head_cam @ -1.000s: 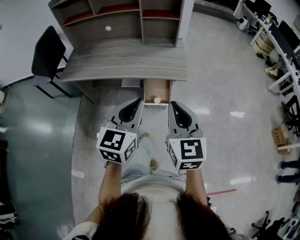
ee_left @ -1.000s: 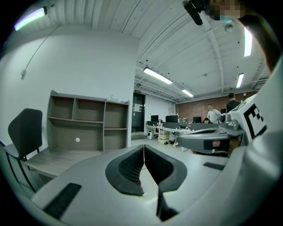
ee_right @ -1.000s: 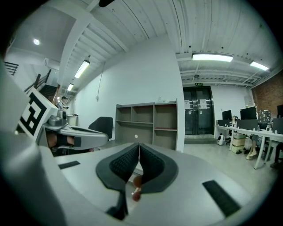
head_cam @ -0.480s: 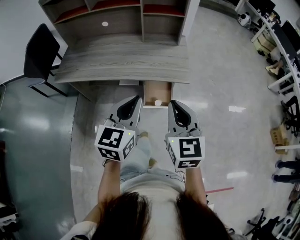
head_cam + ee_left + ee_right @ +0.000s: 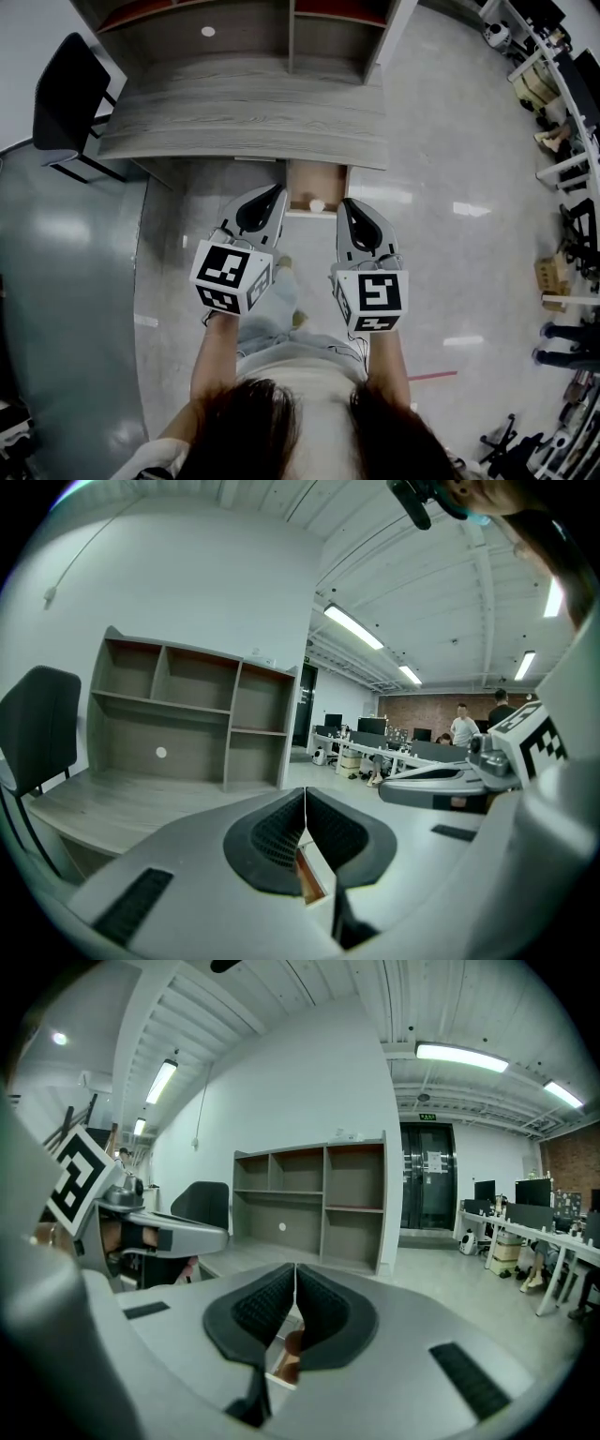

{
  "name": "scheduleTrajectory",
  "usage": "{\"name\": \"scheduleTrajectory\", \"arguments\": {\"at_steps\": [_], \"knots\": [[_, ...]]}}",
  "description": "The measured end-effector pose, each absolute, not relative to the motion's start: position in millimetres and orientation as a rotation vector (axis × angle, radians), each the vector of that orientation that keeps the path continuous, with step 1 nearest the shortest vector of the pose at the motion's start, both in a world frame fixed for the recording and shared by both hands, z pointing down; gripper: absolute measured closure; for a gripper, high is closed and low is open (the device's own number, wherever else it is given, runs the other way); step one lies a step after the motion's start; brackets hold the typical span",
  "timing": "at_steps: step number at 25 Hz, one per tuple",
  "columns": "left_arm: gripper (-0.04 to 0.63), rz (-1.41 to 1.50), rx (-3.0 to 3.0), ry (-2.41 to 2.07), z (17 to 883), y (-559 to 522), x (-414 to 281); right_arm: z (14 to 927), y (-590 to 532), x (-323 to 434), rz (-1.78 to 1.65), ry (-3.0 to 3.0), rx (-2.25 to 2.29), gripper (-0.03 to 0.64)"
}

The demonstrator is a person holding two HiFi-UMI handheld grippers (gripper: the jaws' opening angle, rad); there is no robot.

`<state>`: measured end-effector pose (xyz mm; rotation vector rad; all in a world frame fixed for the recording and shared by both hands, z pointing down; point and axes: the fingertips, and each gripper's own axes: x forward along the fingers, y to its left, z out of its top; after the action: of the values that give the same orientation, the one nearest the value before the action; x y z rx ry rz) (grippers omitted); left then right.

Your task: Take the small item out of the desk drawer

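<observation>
The desk [image 5: 244, 117] has a grey wood-grain top, and one drawer [image 5: 315, 180] stands pulled out from beneath its front edge. The drawer shows a brown interior and a pale front rail. The small item [image 5: 317, 205] lies inside the drawer at the front end, against that rail and about midway across its width. It appears as a small, white, rounded object; its finer shape and any markings are too small to tell. The left gripper [image 5: 272, 190] and the right gripper [image 5: 346, 204] are held side by side on the near side of the drawer, one tip by each front corner as seen from the head view. Neither touches the item. In the left gripper view the two ribbed black pads meet along a thin line with nothing between them. The right gripper view shows the same condition: pads together, nothing clamped. A shelf unit [image 5: 281, 23] stands on the far part of the desk, and a black chair [image 5: 66, 98] stands at its left end.
</observation>
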<state>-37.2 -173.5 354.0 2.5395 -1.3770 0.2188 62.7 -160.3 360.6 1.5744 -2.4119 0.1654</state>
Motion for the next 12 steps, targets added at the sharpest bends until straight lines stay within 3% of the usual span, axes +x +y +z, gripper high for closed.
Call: {"name": "scheduleTrajectory", "arguments": {"at_steps": [12], "knots": [[0.577,0.243,2.551,-1.266,378,-230,-33,404,-209,61,0.217,-2.313,1.559,0.588]]}}
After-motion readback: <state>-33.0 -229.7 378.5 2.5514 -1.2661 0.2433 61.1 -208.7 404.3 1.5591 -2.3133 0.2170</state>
